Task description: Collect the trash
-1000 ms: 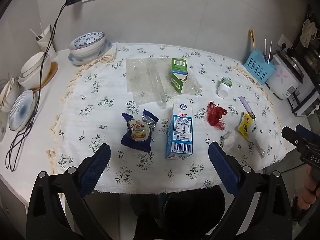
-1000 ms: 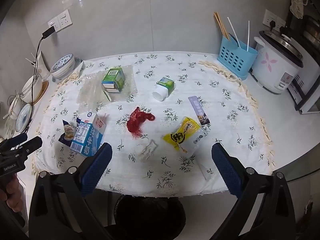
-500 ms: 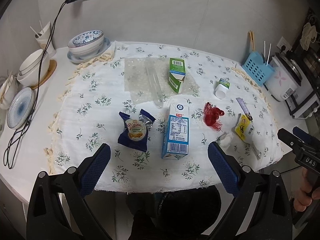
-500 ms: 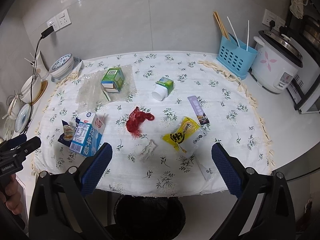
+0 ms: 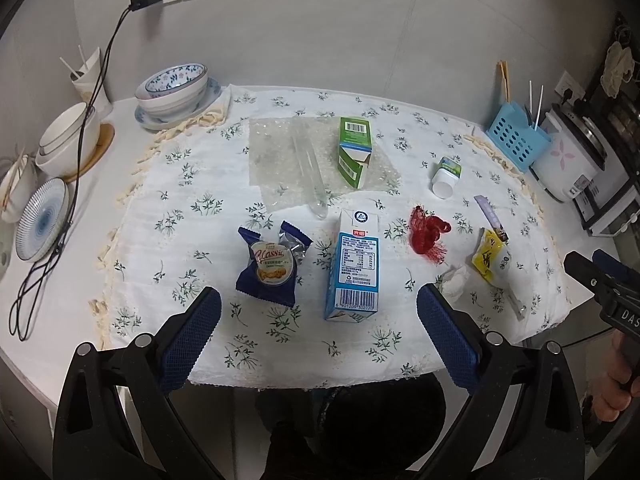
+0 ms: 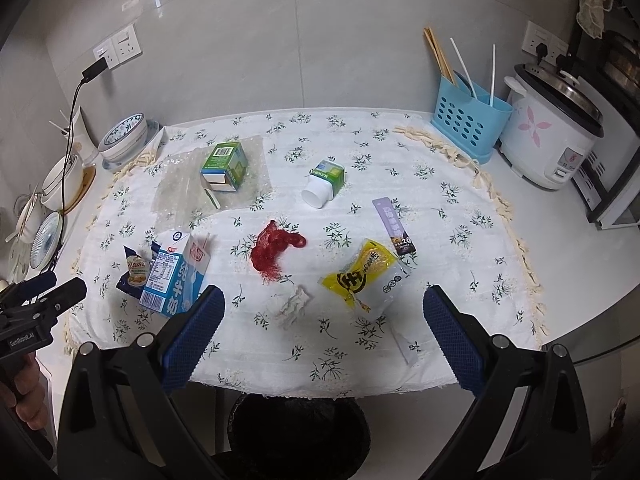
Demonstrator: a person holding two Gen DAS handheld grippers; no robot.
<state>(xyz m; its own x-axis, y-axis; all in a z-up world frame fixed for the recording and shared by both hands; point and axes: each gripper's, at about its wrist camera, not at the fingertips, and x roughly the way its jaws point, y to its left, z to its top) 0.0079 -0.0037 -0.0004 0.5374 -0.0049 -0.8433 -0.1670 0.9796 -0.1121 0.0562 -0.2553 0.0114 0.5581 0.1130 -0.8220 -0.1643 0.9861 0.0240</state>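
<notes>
Both grippers hover off the near edge of a floral white tablecloth (image 6: 440, 216), fingers spread wide, holding nothing — left gripper (image 5: 318, 334), right gripper (image 6: 324, 330). Trash lies scattered: blue milk carton (image 5: 354, 268), glossy blue biscuit wrapper (image 5: 270, 268), red mesh netting (image 6: 276, 250), crinkled yellow packet (image 6: 366, 276). A black bin (image 6: 298, 436) sits below the edge.

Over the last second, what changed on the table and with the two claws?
The left claw pulled back slightly, so the table sits a little farther off in its view. The right claw barely shifted. Both hang open and empty; nothing was grasped or released. The blue milk carton, red net and yellow packet lie unmoved.
</notes>
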